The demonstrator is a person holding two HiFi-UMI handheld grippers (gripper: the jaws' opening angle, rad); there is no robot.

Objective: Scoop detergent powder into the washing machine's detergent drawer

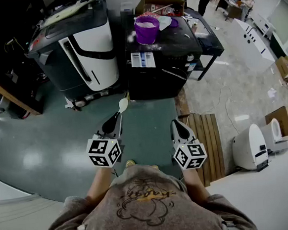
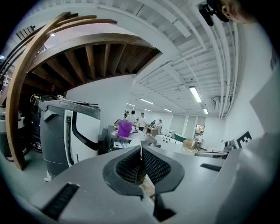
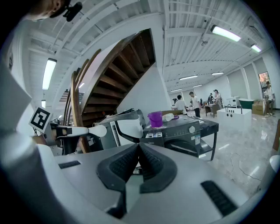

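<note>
Standing well back from the washing machine, I hold a white spoon clamped by its handle in the left gripper, bowl pointing forward. The right gripper has its jaws pressed together on nothing. The purple tub of powder sits on the machine's top, with white dust scattered around it. I cannot pick out the detergent drawer from here. The risks, as I judge them, are two. The thin handle could twist in the jaws once the bowl is loaded, tipping powder onto the lid or floor. The tub could slide or topple when the spoon digs in with nothing bracing it.
</note>
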